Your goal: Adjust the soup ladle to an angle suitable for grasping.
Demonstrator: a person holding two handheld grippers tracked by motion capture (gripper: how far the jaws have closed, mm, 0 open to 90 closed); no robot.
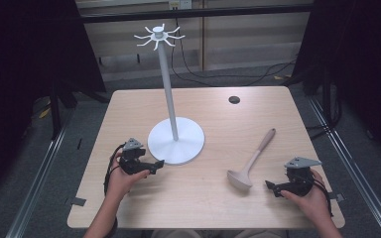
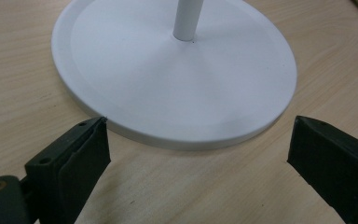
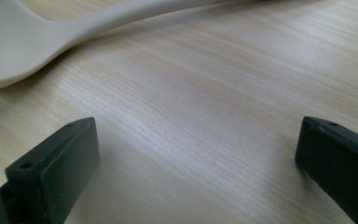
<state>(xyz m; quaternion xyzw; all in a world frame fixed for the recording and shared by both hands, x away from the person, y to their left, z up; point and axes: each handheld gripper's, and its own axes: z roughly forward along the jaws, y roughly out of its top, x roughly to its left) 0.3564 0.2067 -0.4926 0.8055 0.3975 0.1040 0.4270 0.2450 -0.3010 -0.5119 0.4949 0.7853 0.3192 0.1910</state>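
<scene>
At the lower left of the high view, the left hand-held gripper [image 1: 159, 163] sat with jaws spread, empty, just beside the white stand [image 1: 175, 141] at mid-frame. At the lower right, the right hand-held gripper [image 1: 269, 185] was also spread and empty, near the beige ladle [image 1: 252, 161] lying on the bench [image 1: 218, 208].

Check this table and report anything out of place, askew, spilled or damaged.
Nothing stands out. The white hook stand stands upright on the light wooden table, and the beige ladle lies flat and whole beside it. The left gripper and right gripper rest open near them, holding nothing. No spill shows.
</scene>
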